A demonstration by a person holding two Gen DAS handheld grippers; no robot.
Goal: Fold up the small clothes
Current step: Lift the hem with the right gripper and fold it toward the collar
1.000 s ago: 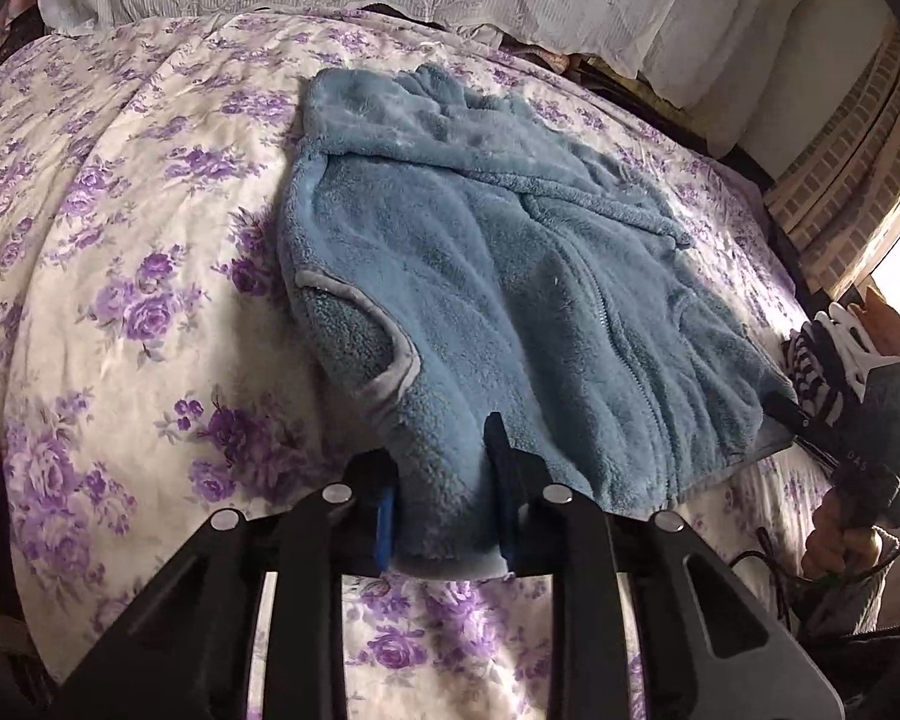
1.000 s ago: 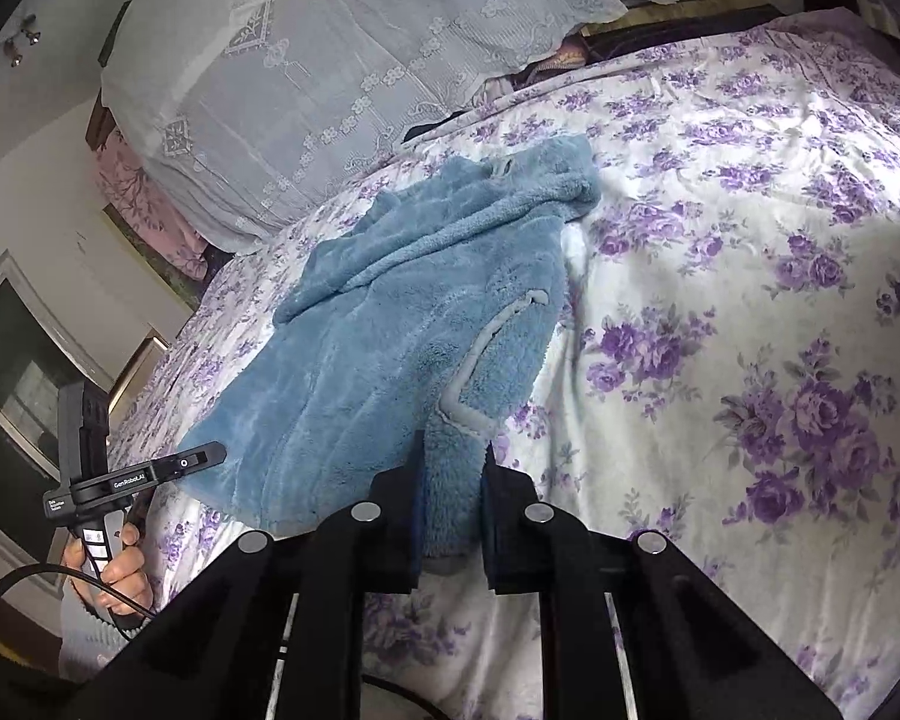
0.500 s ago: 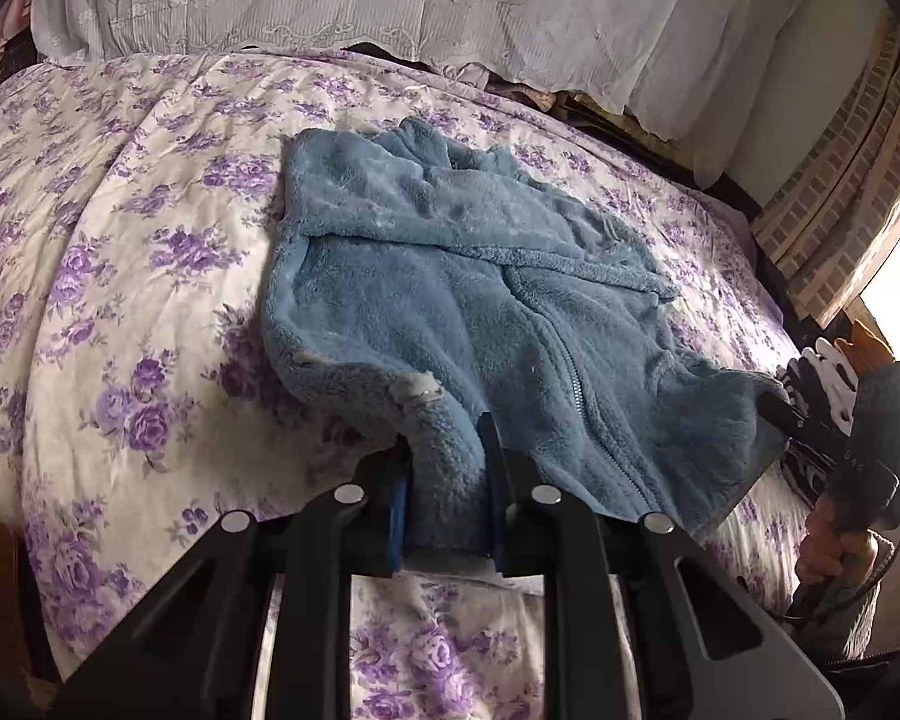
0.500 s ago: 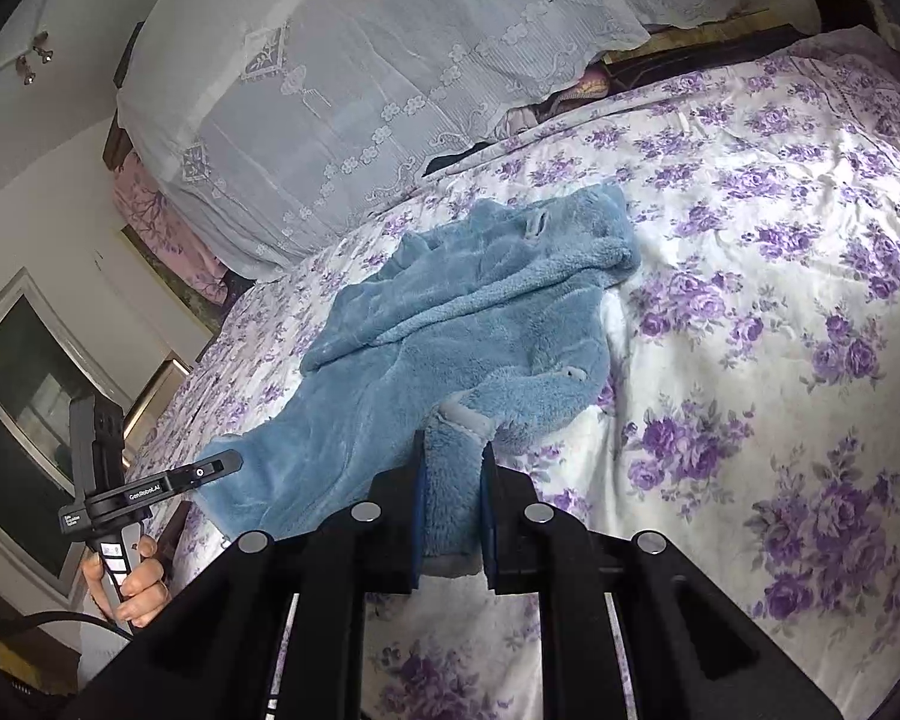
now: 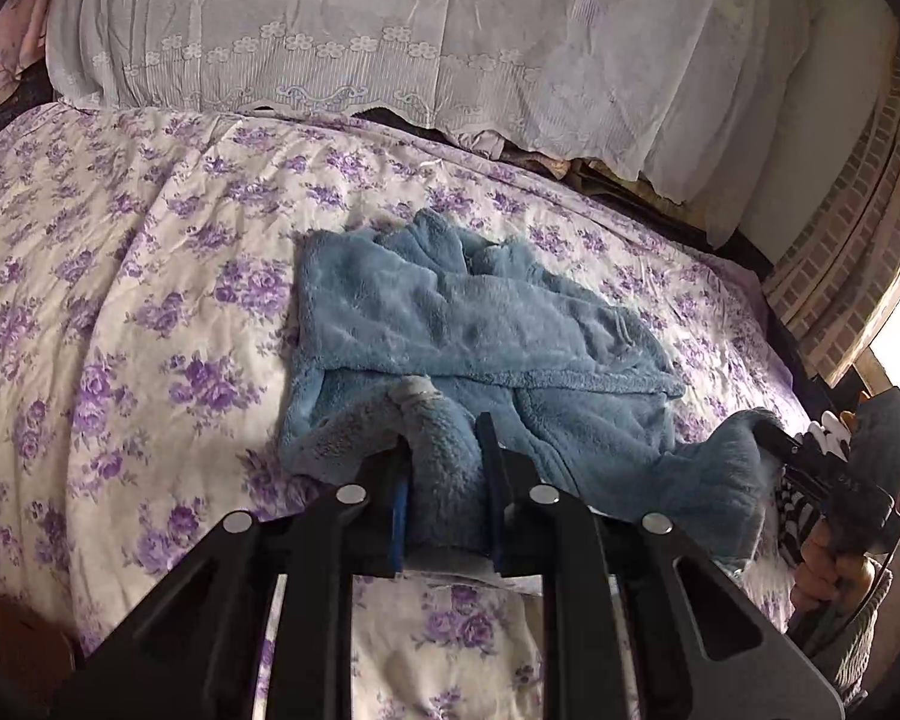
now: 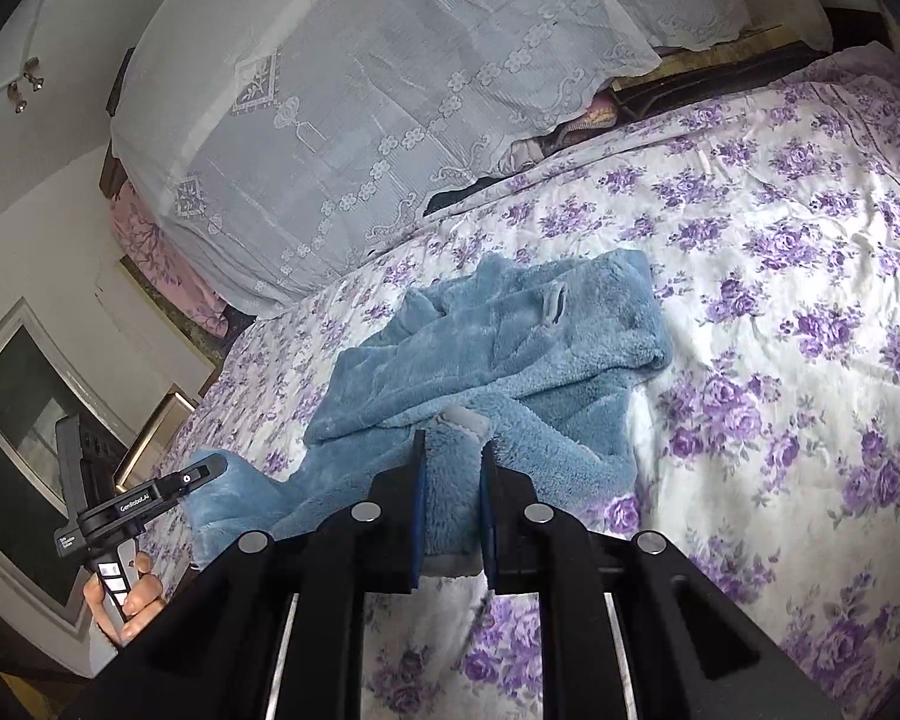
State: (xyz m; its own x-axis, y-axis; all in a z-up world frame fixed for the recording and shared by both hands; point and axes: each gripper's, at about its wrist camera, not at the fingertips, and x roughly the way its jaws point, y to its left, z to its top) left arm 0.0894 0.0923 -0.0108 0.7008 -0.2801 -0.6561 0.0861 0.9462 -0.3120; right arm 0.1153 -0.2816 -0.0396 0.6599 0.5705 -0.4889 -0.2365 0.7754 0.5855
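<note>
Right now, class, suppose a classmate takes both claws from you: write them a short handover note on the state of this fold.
Left claw: shut on a bottom corner of the blue fleece jacket, lifted off the floral bedspread.
Right claw: shut on the other bottom corner, also raised.
Jacket: upper part with the sleeves crossed over it lies flat mid-bed; the hem hangs bunched between the two claws.
Done: sleeves folded in, hem picked up.
Left: carry the hem forward onto the collar end, lay it flat, release both claws, probably smooth the result.
</note>
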